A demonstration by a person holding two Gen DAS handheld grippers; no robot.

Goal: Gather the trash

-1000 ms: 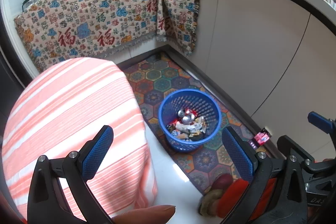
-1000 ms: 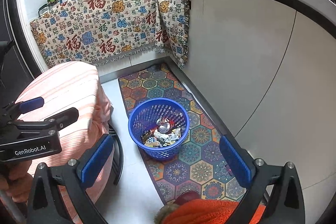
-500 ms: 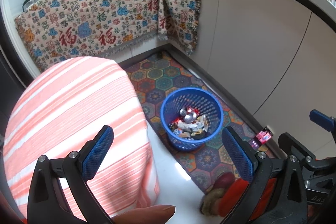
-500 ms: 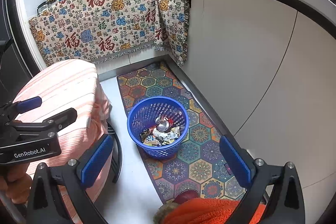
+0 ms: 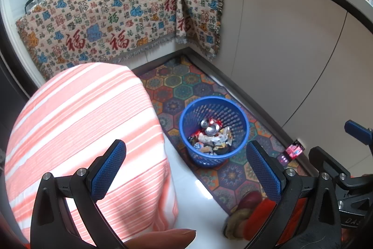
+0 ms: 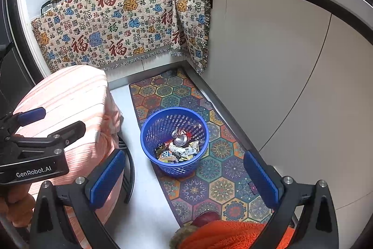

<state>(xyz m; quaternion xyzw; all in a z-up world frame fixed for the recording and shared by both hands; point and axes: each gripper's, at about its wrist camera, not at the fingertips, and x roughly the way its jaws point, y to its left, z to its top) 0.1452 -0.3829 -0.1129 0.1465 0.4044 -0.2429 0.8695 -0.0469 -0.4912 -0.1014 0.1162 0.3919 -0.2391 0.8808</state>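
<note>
Ahead of both your tongs, on the patterned mat (image 6: 209, 179), the blue basket (image 6: 149, 132) already holds a crushed can (image 6: 180, 138) and wrappers (image 6: 184, 151). Your left gripper (image 5: 186, 167) and right gripper (image 6: 184, 176) gape wide apart, empty. One small red packet (image 5: 295, 149) appears left by the cabinet base. Against a second ago, you've drifted only slightly; the basket hasn't shifted.

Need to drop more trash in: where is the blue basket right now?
The blue basket stands on the patterned rug, centre in both wrist views, between the striped covered table and the white cabinets.
</note>
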